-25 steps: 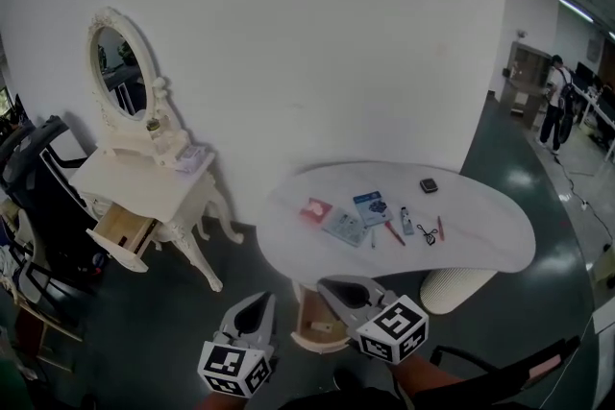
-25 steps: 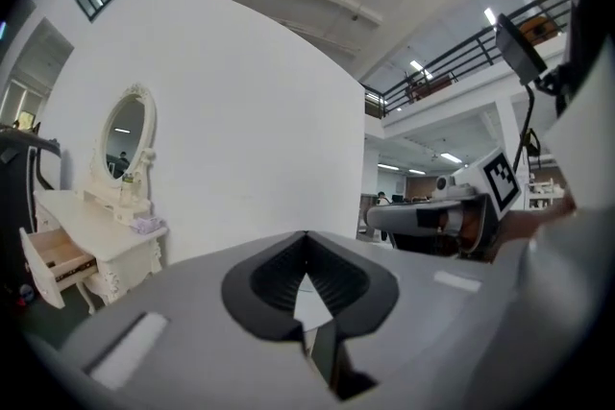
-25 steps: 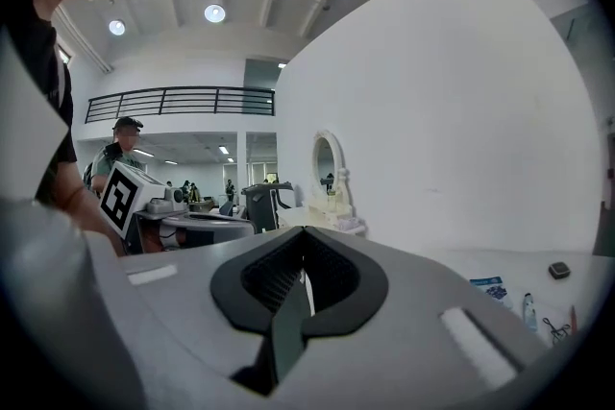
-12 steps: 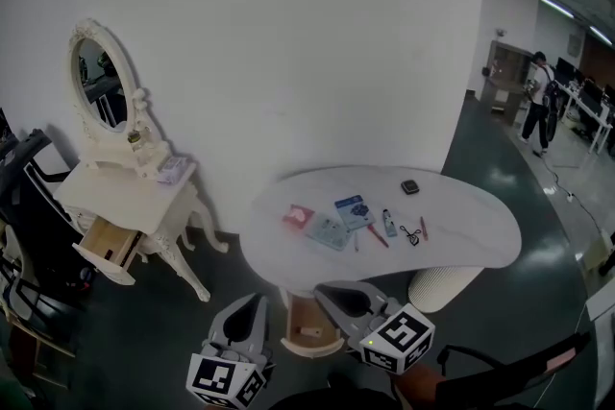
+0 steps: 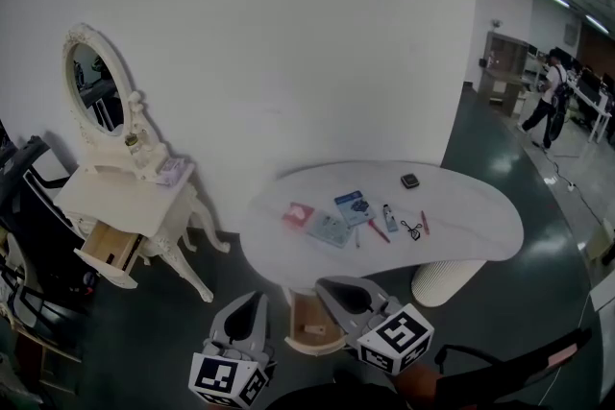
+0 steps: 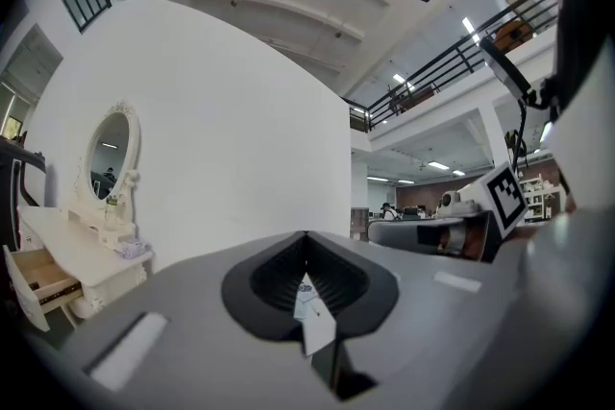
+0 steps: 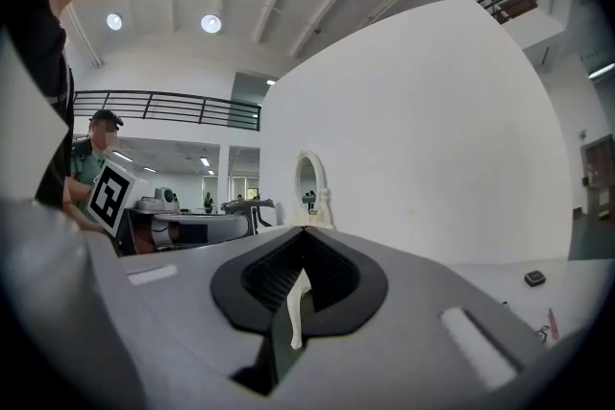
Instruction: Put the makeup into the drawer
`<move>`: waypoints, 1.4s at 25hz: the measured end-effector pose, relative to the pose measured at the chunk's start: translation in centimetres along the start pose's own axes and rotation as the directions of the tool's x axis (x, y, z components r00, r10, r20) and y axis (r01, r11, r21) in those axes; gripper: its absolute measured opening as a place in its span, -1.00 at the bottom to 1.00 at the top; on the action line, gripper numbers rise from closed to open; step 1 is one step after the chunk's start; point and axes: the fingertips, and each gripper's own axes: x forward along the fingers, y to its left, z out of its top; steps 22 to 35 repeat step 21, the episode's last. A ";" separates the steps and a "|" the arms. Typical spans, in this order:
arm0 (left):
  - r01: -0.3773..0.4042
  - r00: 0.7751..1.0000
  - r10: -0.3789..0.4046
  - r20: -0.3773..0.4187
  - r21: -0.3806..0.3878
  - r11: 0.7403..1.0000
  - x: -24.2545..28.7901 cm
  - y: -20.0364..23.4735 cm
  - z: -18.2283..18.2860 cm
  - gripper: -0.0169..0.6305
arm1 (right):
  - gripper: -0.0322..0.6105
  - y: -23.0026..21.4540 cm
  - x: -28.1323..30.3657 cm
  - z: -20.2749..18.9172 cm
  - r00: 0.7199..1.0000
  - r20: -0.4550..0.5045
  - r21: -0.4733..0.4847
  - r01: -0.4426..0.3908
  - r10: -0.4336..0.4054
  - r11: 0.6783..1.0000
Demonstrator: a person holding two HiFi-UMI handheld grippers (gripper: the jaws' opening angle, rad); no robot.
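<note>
Down at the bottom edge of the head view we have both tools held level: left gripper (image 5: 257,299) and right gripper (image 5: 325,284), each with jaws pressed together and nothing in them. An open pale wooden drawer (image 5: 312,333) shows between the two, under the white kidney-shaped table (image 5: 480,250). One small pale item lies in it, too small for us to identify. Makeup is all on the tabletop, well apart from both grippers: red square packet (image 5: 298,214), blue printed packet (image 5: 352,205), pale blue flat packet (image 5: 330,229), small whitish tube (image 5: 389,218), short red stick (image 5: 378,231), black scissor-handled tool (image 5: 413,229), thin red pencil (image 5: 425,224). A small black compact (image 5: 410,180) sits alone nearer the wall. Far left we see a cream ornate dressing table (image 5: 115,192) with an oval mirror (image 5: 91,84) and its own side drawer (image 5: 108,250) pulled out. Left gripper view: fingers closed tip to tip, only a thin pale sliver showing through the slit, which we can't identify. Dressing table is off to the left, right gripper alongside on the right. Right gripper view: fingers closed the same way, same unreadable pale sliver in the slit. Left gripper is alongside on the left, mirror straight past the tips, and the table edge with the compact is at far right.
</note>
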 end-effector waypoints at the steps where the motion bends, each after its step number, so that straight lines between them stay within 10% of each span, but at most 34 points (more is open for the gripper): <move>1: 0.005 1.000 -0.005 0.000 -0.001 1.000 0.0 -0.2 0.0 -0.95 | -0.90 -0.1 0.0 0.0 1.000 0.002 0.006 0.003 -0.003 1.000; 35: -0.069 0.998 0.069 0.015 -0.003 0.998 -0.7 0.7 -0.1 -0.95 | -0.90 -1.4 -1.5 0.0 0.998 0.026 0.008 0.056 -0.056 0.998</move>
